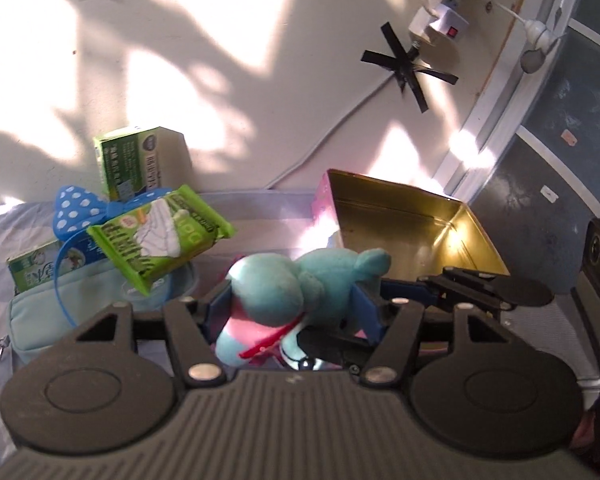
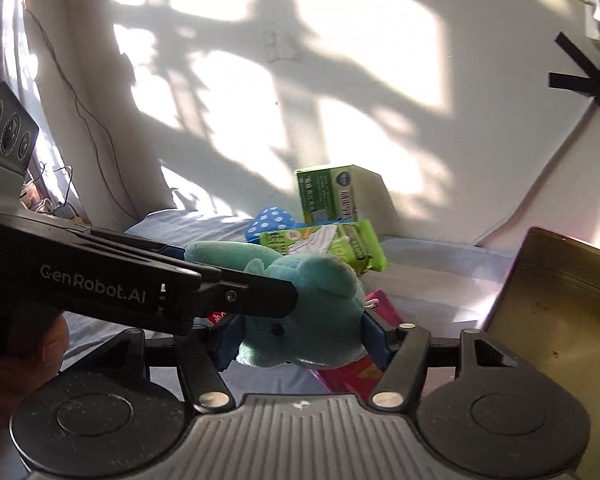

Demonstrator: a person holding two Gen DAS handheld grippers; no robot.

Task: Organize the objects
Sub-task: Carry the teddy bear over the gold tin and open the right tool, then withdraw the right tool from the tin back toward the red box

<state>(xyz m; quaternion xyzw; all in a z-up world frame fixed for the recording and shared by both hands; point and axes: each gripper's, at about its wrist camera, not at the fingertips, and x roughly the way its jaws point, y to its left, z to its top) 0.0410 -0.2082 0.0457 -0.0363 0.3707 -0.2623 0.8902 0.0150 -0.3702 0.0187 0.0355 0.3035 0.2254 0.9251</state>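
A teal plush toy [image 1: 296, 292] is held up in the air between the two grippers, above a bed with a pale blue sheet [image 1: 256, 208]. The left gripper [image 1: 296, 308] has its blue fingers [image 1: 366, 308] pressed into the toy's sides, half closed around its soft body, with a pink and red patch showing underneath. The right gripper [image 2: 300, 336] clamps the same toy from the other side, its fingers [image 2: 374, 338] squeezed against the plush at about the same width.

Just behind the toy, to the right, stands an open tin box [image 1: 412, 228] with a gold inside and a pink outer wall. To the left lies a green wipes packet [image 1: 160, 240], tilted on a light blue pouch [image 1: 44, 320]. A blue polka-dot headband [image 1: 80, 208] sits beside it, and a green carton [image 1: 136, 164] stands upright against the sunlit wall. A white power strip [image 1: 448, 12] hangs on that wall, with black tape [image 1: 410, 66] crossed below it.
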